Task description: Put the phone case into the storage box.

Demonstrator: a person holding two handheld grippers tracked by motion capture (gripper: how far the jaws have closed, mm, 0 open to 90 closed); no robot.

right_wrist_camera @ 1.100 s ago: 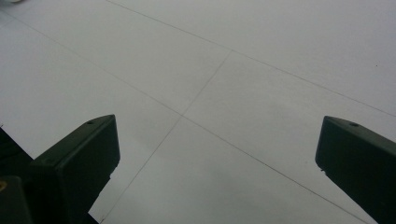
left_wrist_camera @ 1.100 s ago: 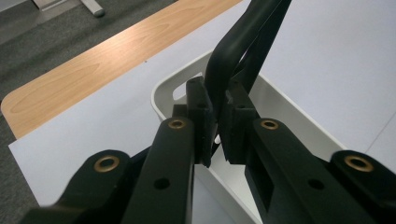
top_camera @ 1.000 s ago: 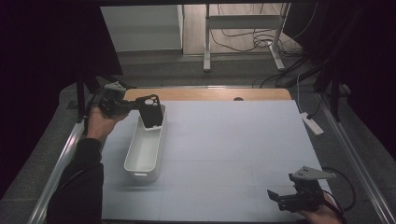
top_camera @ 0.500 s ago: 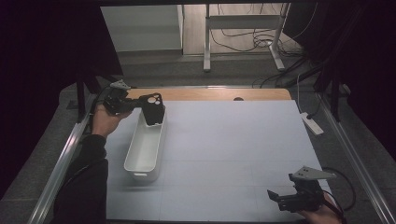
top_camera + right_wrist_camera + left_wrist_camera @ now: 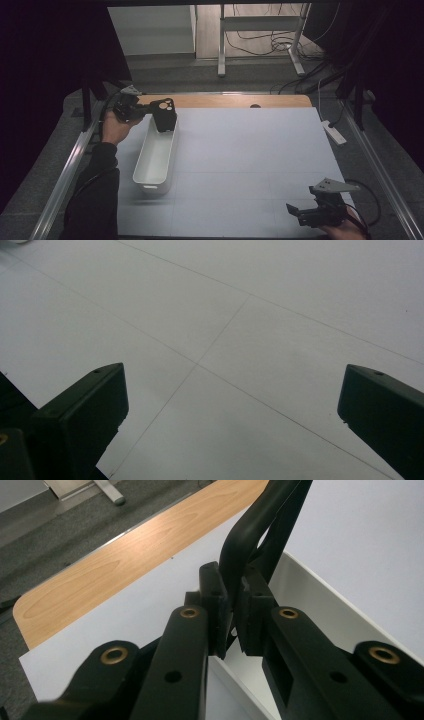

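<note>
Currently left gripper (image 5: 150,111) clamps black part (image 5: 164,114) over white bin's (image 5: 150,172) far end, unreleased; right gripper (image 5: 306,214) idle, open, empty.

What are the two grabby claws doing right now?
Left gripper: closed on the black plastic object, holding it over the far end of the long white plastic bin.
Right gripper: open, holding nothing.

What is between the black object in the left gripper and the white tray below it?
Nothing visible. The left gripper holds the black object by its curved edge, its jaws shut on it, right over the far end of the white tray. The tray looks empty inside, so the way down seems free.
</note>
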